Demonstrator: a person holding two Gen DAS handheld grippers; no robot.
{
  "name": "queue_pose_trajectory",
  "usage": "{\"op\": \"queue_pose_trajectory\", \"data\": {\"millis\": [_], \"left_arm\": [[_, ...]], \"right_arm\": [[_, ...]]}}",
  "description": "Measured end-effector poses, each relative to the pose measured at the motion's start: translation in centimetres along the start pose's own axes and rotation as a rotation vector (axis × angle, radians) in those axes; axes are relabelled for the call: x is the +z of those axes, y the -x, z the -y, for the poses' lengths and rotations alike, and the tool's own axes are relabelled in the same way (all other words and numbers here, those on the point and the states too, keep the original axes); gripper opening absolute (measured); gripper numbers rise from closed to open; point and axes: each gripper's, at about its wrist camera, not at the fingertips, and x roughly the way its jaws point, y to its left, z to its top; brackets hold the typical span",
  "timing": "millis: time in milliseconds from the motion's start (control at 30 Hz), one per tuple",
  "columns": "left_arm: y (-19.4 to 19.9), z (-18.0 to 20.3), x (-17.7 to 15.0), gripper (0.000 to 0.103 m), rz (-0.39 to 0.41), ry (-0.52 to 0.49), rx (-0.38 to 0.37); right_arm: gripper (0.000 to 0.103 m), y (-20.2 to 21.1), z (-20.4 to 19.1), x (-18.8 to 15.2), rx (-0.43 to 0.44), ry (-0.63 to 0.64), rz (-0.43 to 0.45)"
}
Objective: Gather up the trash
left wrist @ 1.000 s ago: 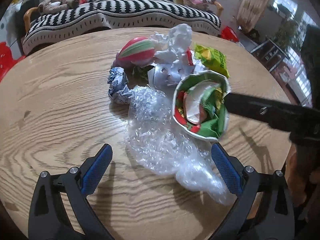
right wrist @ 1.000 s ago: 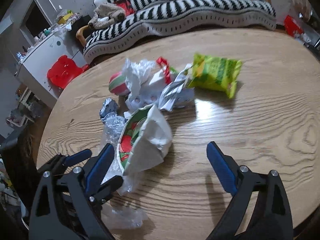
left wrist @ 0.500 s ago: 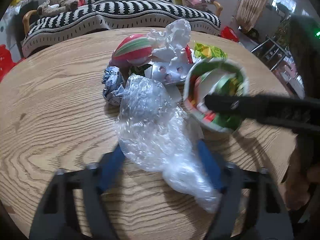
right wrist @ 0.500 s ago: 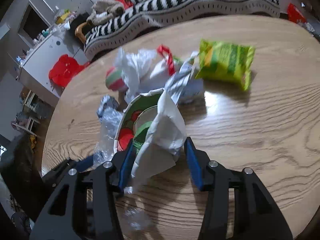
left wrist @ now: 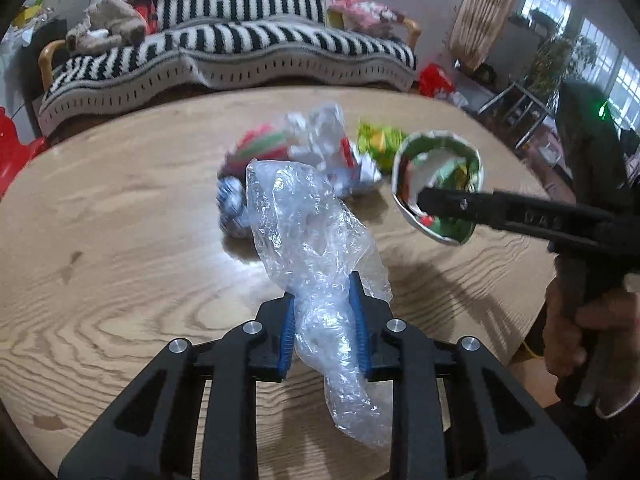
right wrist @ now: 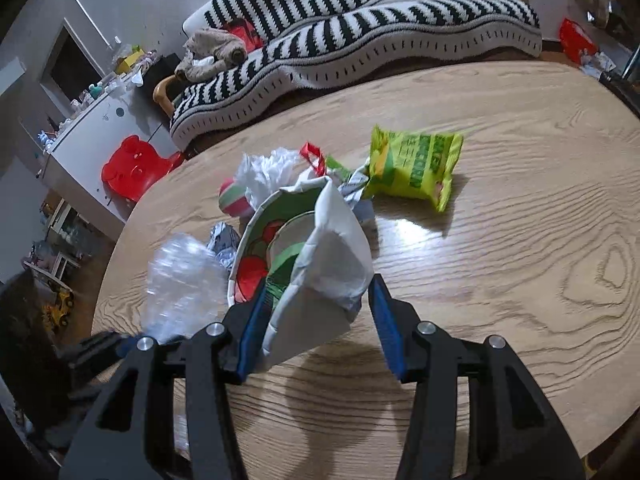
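Plastic film (left wrist: 312, 240), clear and crinkled, sits pinched between the closing jaws of the left gripper (left wrist: 323, 322), lifted off the oak-grain worktop (left wrist: 120, 272). Right gripper (right wrist: 316, 320) clamps a crushed paper bowl (right wrist: 304, 252), white outside, red-green print inside. Green snack packet (right wrist: 416, 168) lies beyond; its lettering is unreadable.
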Motion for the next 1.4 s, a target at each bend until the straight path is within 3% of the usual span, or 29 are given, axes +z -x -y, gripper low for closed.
{"op": "queue_pose_trajectory", "data": {"millis": [400,800,1133,1400], "left_arm": [[0.7,-1.9,0.9,0.024,0.029,0.043,0.051],[0.3,0.8,2.4,0.024,0.059,0.012,0.053],[-1.2,9.8,3.9,0.024,0.108,-0.108,-0.043],[-4.9,21.1,3.0,0.024,0.085,-0.229,-0.212]], "right_arm": [[0.049,-0.3,-0.4,-0.3,-0.022,0.02,-0.012],[0.049,3.0,2.0,-0.8,-0.109,0.039,0.051],[0.049,10.5,9.5,-2.8,-0.263,-0.012,0.148],[0.049,18.4,19.2,-6.3,-0.394,-0.157,0.215]]}}
